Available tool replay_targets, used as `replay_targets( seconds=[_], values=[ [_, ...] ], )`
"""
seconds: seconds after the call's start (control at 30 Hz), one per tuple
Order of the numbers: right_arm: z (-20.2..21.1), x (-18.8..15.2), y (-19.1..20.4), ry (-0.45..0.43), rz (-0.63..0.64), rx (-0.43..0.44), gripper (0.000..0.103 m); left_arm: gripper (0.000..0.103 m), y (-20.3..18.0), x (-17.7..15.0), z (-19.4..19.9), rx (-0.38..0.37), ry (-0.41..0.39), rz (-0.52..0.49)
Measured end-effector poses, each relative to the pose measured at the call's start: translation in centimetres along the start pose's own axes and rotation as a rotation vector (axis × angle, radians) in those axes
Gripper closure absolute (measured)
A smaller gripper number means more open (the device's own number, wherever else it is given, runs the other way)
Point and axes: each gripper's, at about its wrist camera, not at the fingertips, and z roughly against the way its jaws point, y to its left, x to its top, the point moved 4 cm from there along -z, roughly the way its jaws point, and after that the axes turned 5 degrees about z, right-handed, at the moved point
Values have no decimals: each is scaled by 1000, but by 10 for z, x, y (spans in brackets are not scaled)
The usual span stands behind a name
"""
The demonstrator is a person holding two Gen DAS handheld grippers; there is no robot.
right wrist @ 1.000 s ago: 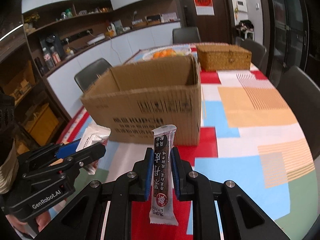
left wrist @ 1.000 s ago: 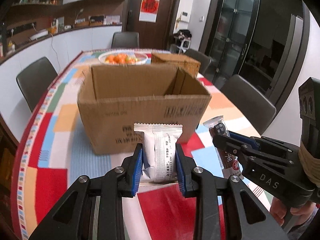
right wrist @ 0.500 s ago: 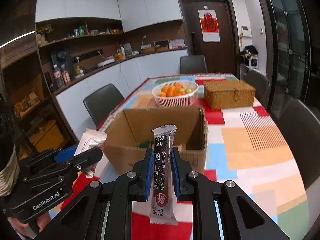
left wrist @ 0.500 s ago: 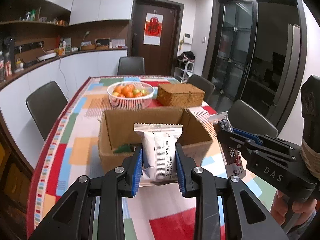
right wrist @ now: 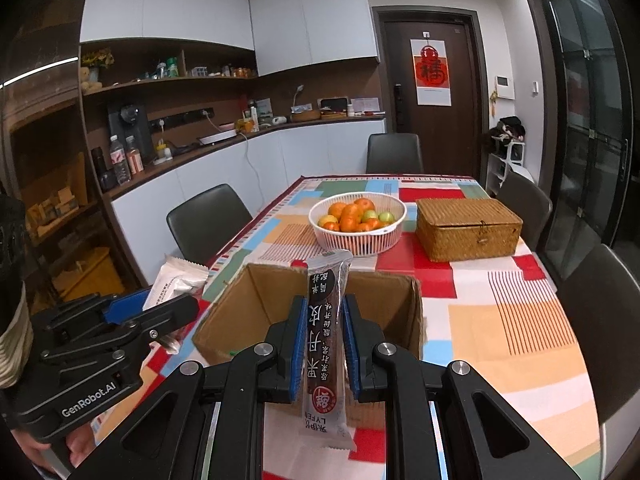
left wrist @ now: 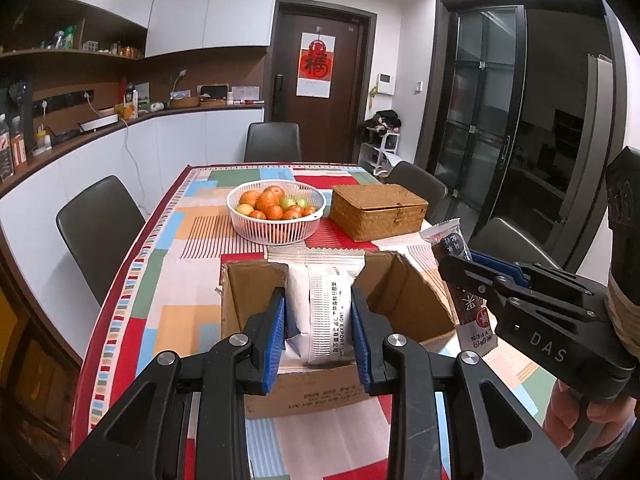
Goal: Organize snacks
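My left gripper (left wrist: pixel 318 312) is shut on a white snack packet (left wrist: pixel 320 304) and holds it above the near side of an open cardboard box (left wrist: pixel 404 300). My right gripper (right wrist: pixel 323 324) is shut on a long dark brown snack bar (right wrist: pixel 325 332), also held above the box (right wrist: pixel 248 304). The right gripper with its bar shows at the right of the left wrist view (left wrist: pixel 472 276). The left gripper with the white packet shows at the left of the right wrist view (right wrist: pixel 160 308). Something green lies on the box floor (right wrist: pixel 234 353).
A white basket of fruit (left wrist: pixel 276 230) and a wicker box (left wrist: pixel 378 212) stand beyond the cardboard box on the colourful tablecloth (left wrist: pixel 168 280). Dark chairs surround the table. A counter runs along the left wall.
Both grippers have risen with their snacks, from level with the box's side to above its open top. The box interior has come into view.
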Motion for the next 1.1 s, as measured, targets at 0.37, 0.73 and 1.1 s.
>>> replay_targets(
  seconds=[0.37,0.73,1.1],
  values=[
    [-49,14,-11,53,11,-30,84,73,18,6,-59,37,97,1],
    [-89,10,-22,132,11,-52,84,65,29,-2,-97,137,191,-24],
    [-42,-10,-16,93,17,-104,56,37,11,-17,-26,187,52,-55]
  ],
)
